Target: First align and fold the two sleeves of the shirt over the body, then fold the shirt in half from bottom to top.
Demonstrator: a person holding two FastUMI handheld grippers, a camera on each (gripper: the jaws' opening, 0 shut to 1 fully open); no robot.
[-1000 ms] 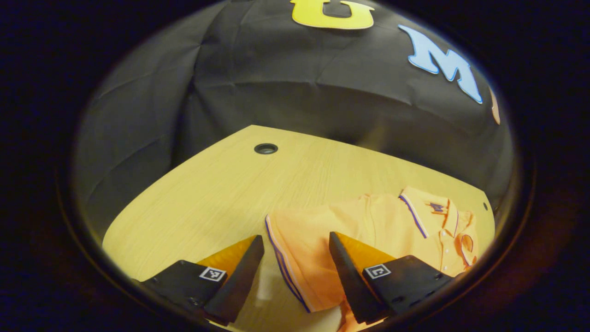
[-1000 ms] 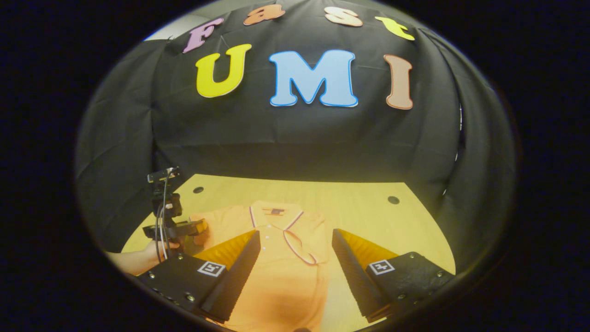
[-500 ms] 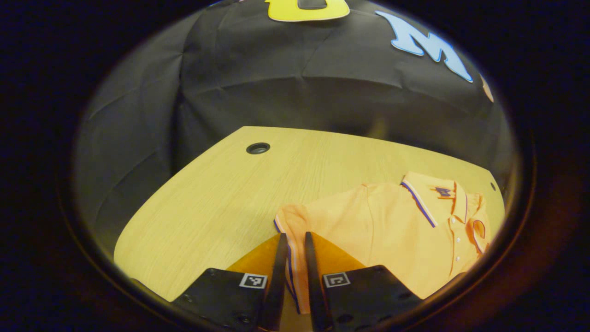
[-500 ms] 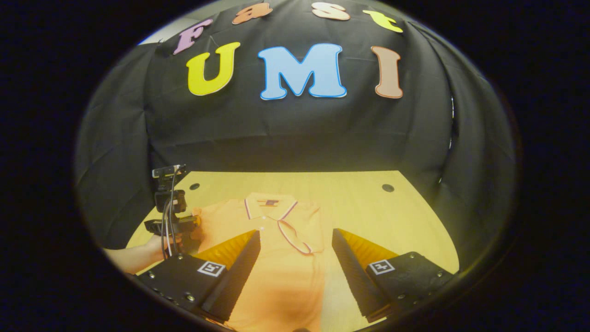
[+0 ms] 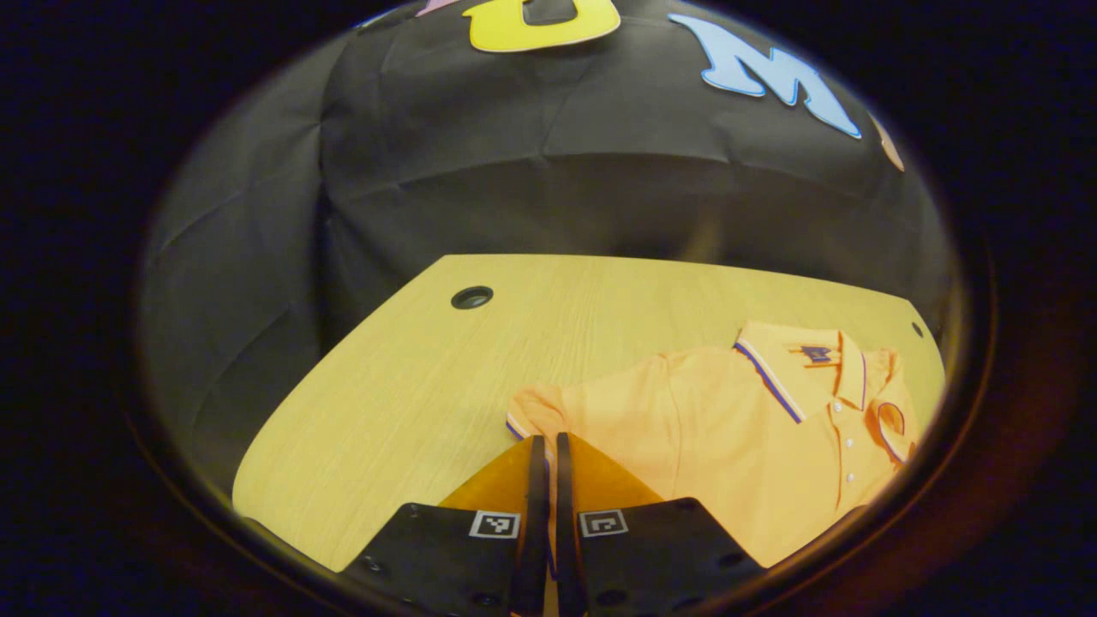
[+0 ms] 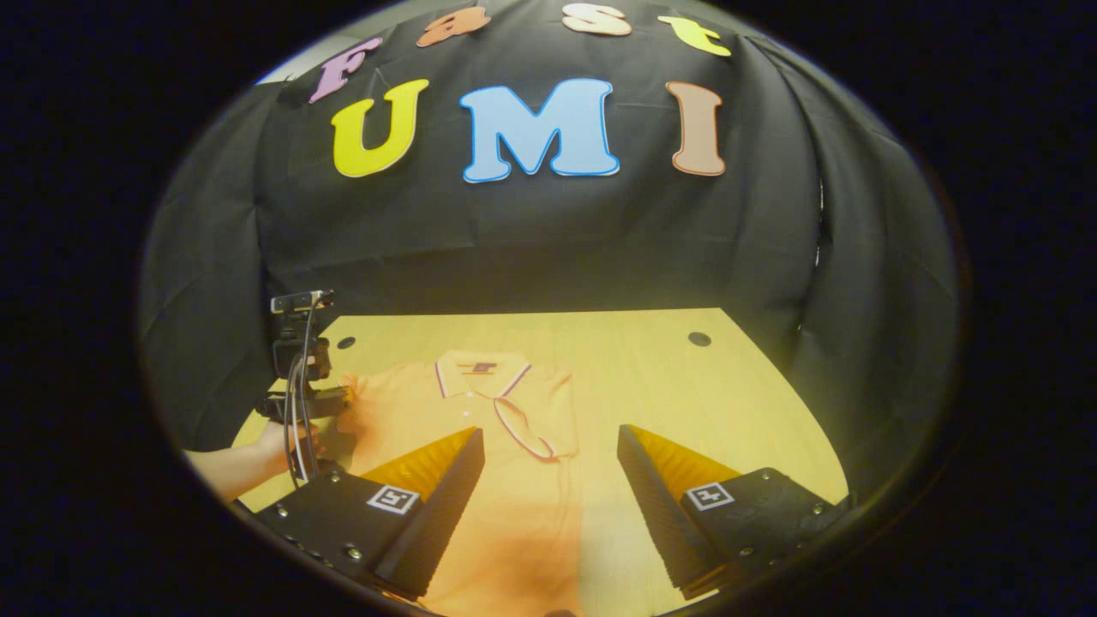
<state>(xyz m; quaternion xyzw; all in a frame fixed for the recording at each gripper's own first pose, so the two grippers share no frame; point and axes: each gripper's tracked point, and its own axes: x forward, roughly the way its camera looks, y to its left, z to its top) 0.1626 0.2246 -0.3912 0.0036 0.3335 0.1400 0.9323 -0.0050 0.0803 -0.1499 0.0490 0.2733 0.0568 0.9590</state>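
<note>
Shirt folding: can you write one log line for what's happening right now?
stage: sleeve fold | left gripper: shut on sleeve | right gripper: open above shirt | far sleeve: already folded over | table

A pale wooden table point(image 5: 411, 377) is spreading out ahead of the jaws in the left gripper view, and a round dark cable hole point(image 5: 471, 297) is sitting in it well ahead of the jaws and a little to their left. In the right gripper view the same table point(image 6: 686, 386) is lying ahead of the jaws, with one small dark hole point(image 6: 699, 338) showing far ahead to their right and another point(image 6: 346, 342) far ahead to their left. Black creased cloth point(image 6: 548, 240) is hanging as a wall behind the table's far edge, beyond the jaws.
</note>
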